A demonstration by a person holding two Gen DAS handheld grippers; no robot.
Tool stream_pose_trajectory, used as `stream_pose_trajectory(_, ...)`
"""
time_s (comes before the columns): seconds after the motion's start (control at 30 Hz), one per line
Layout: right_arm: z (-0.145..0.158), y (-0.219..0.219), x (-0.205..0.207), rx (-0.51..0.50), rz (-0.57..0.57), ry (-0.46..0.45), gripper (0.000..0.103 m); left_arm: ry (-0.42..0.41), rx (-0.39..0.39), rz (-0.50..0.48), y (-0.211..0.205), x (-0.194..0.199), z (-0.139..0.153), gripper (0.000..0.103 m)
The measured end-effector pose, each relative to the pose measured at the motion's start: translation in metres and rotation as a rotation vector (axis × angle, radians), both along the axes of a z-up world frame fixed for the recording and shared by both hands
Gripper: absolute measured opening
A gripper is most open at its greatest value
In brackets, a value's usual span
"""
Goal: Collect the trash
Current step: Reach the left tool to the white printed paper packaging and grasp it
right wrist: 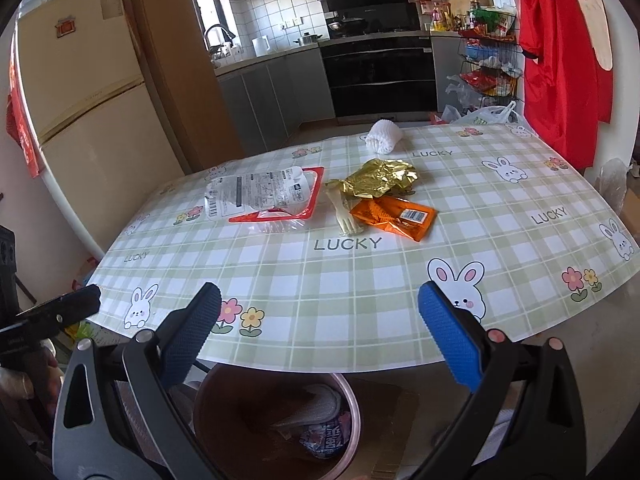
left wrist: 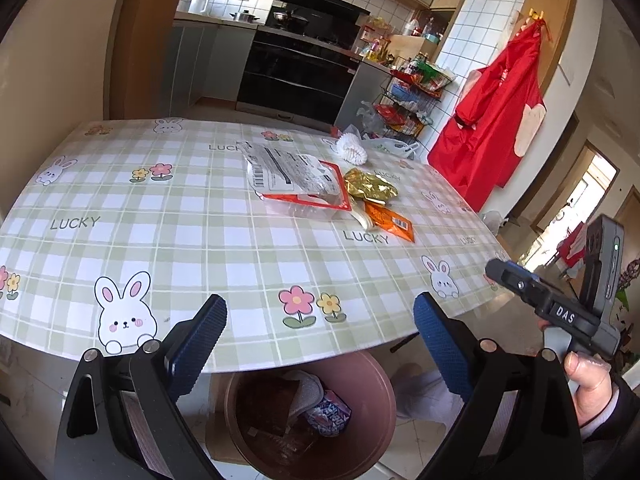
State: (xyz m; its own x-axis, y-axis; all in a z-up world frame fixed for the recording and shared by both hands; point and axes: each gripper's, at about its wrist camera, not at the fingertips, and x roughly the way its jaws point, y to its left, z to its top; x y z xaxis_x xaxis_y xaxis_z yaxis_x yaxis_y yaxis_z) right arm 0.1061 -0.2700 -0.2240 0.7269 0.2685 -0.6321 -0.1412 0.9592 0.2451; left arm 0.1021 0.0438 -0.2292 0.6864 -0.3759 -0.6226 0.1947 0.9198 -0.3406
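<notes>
Both tongs are held level at the near edge of the surface (left wrist: pixel 120 200), pointing across it toward the kitchen, above a brown bin (left wrist: pixel 360 392) that stands on the floor partly under that edge. The left tongs (left wrist: pixel 320 320) are spread wide, blue pads well apart, gripping and touching nothing. The right tongs (right wrist: pixel 320 312) are likewise spread wide and hold nothing. The right unit shows at the right of the left wrist view, gripped from below by the person's right hand (left wrist: pixel 592 384) (thumb and a dark sleeve visible); the hand on the left unit is too dim to describe.

The trash lies in a loose cluster past the middle of the surface, well apart from both tongs:
- a clear plastic package with a red border (right wrist: pixel 264 196), printed side up, leftmost
- a crumpled gold foil wrapper (right wrist: pixel 380 178), just right of the package
- an orange sachet (right wrist: pixel 396 216), nearer than the foil and touching it
- a pale plastic fork (right wrist: pixel 344 216), between package and sachet, tines toward the camera
- a white foam net sleeve (right wrist: pixel 383 135), alone near the far edge

The bin already holds a grey cloth-like piece and a blue printed wrapper
</notes>
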Motion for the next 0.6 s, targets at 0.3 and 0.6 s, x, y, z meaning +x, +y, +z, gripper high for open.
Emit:
stream_pose_trajectory(0.3,-0.025,-0.015,0.049,-0.027,-0.058,0.071,0.097,0.022,-0.032,0.038,0.013,0.092,-0.002,0.08)
stream_pose_trajectory(0.6,-0.04,-0.022,0.093,-0.026,-0.042,0.095,0.097,0.127,-0.08,0.08,0.008,0.192,-0.023,0.064)
